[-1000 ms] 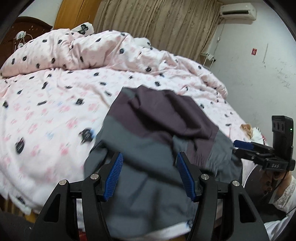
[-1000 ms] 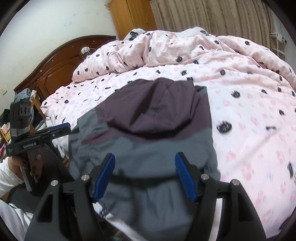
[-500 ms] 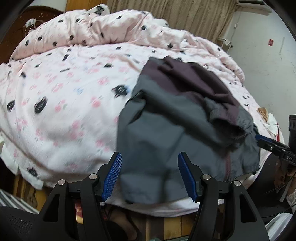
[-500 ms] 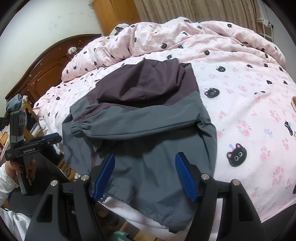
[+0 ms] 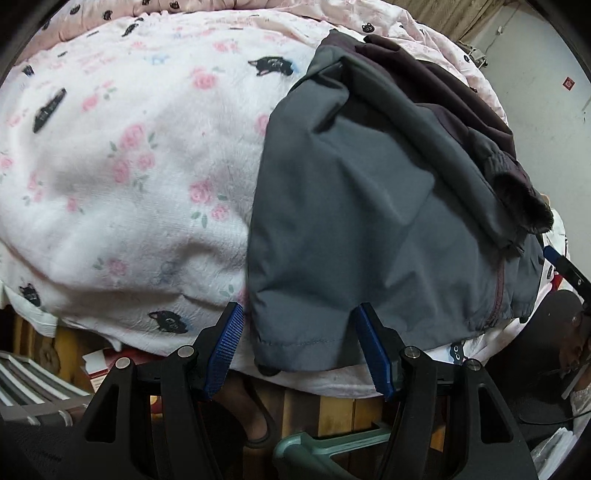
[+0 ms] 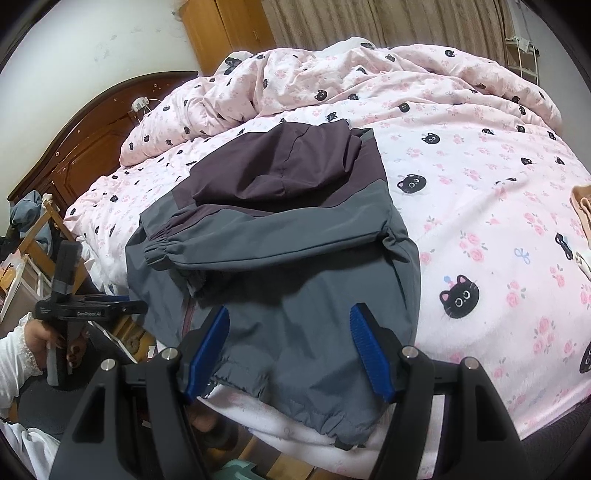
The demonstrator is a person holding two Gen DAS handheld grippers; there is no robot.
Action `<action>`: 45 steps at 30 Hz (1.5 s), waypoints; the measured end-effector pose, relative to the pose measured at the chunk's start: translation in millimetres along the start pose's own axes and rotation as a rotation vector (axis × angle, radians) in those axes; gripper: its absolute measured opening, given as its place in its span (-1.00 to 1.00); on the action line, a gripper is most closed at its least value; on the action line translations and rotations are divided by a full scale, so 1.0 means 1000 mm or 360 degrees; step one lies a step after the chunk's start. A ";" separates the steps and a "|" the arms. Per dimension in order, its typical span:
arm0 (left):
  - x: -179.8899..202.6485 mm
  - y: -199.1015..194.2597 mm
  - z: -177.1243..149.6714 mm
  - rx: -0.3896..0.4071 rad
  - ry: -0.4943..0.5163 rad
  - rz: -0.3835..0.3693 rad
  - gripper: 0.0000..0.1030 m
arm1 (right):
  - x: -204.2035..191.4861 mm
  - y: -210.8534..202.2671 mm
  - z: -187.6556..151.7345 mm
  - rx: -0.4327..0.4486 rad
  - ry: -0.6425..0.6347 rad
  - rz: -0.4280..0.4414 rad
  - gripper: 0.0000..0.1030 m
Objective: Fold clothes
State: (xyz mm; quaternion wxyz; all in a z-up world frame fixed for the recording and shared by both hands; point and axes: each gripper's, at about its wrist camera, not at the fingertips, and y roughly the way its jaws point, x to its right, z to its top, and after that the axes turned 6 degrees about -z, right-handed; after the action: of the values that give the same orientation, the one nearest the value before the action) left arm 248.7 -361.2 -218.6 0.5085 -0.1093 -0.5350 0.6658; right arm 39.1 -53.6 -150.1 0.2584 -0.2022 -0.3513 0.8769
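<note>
**Jacket part-folded at bed edge, both tongs spread**

Bedroom w/ a bed point(image 6: 480, 206) under a pink quilt printed w/ black cat faces and roses, dark wood headboard point(image 6: 85, 147) behind, beige curtains point(image 6: 388, 22) at the back. On the quilt, at the near edge, lies a grey and dark-purple hooded windbreaker jacket point(image 6: 280, 258). Hood end points toward the pillows; elastic hem hangs slightly over the bed's edge. One sleeve w/ gathered cuff point(image 6: 162, 251) lies folded across the body, so the sides look partly tucked in, prob. to narrow it for a lengthwise fold.

Left tongs point(image 5: 299, 350) are spread wide, holding nothing; blue pads sit either side of the hem's left corner, low at the bed edge – reads as lining up on that corner. Right tongs point(image 6: 290, 354) are likewise spread and empty, over the hem's right half. In the right view the person's left hand point(image 6: 48, 343), white lace sleeve, holds the other tool's grip beside the bed.

Judgement: both tools at the hem fits lifting it toward the hood, but equally fits having just let it go.
</note>
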 end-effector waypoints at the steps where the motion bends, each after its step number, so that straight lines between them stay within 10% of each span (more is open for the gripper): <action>1: 0.000 0.001 -0.001 0.0004 0.0003 -0.0012 0.12 | 0.000 -0.001 0.000 0.0001 -0.0001 0.0000 0.35; 5: 0.003 -0.001 -0.005 0.0026 0.0020 -0.0072 0.09 | 0.003 -0.004 -0.002 -0.0001 0.0015 -0.0010 0.35; 10: 0.010 -0.012 -0.011 0.0069 0.0040 -0.0158 -0.58 | 0.013 -0.008 -0.005 -0.0013 0.0054 -0.0029 0.35; 16: 0.019 -0.027 -0.010 0.0142 0.0063 -0.0207 -0.92 | 0.028 -0.004 -0.014 -0.0119 0.0093 -0.0078 0.35; 35: 0.030 -0.047 0.000 0.0279 0.0086 -0.0304 -0.96 | 0.051 0.023 -0.039 -0.0362 0.0201 -0.0062 -0.08; 45: 0.034 -0.056 0.004 0.0318 0.0084 -0.0354 -0.96 | 0.046 0.019 -0.034 -0.0365 0.0176 0.0024 -0.89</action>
State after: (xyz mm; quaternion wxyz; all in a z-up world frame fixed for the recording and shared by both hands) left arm 261.3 -341.4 -156.9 0.6013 -0.0159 -0.4614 0.6522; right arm 15.0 -20.7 -194.8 0.2458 -0.2812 -0.4330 0.8204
